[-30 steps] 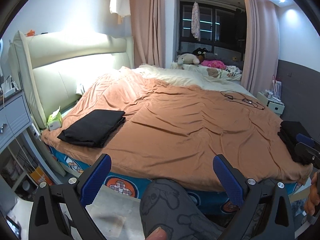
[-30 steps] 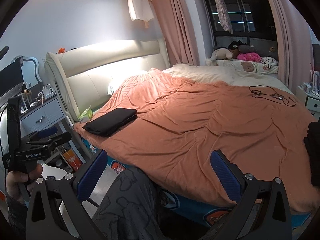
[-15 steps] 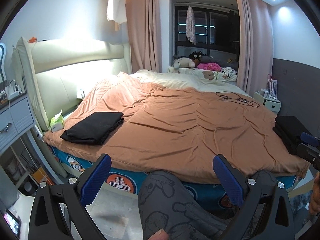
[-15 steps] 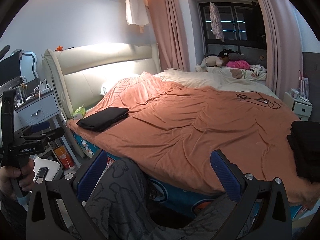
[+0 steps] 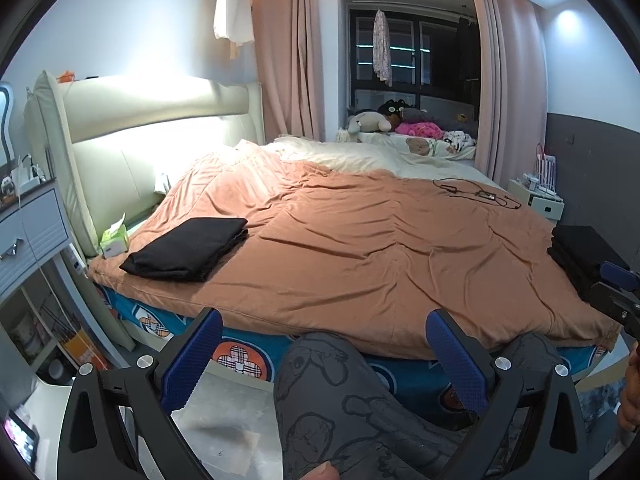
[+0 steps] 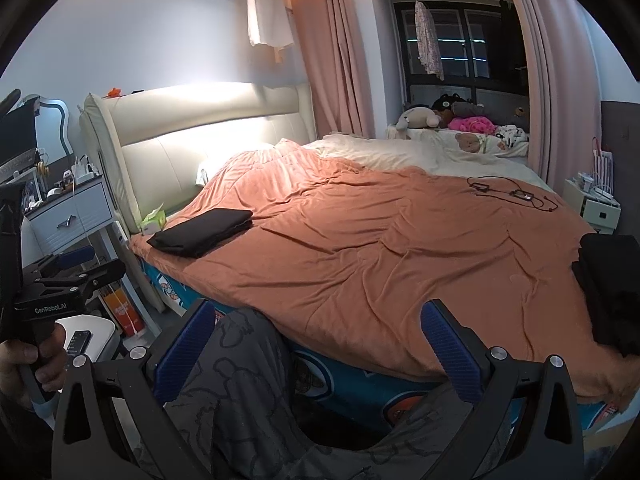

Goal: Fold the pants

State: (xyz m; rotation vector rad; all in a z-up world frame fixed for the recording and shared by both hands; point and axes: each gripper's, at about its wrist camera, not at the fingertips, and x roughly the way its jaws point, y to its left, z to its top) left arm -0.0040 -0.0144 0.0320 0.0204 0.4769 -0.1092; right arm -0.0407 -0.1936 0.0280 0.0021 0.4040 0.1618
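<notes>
Here, between folds: left tool [image 5: 324, 356] and right tool [image 6: 316, 348] both released, empty, short of the bed [image 5: 360, 248]. Folded pants [image 5: 188, 248] near headboard; unfolded black stack [image 6: 612, 288] at right edge, presumably next pick-up.

Folded pants [image 5: 188, 248] were plain black, at the orange blanket's [image 5: 360, 248] left front corner. A second black stack [image 5: 580, 248] lay at its right edge. Mattress side [image 5: 240, 356] was teal with plaid flower motifs. Gripper pads [image 5: 192, 364] were blue, textured.
</notes>
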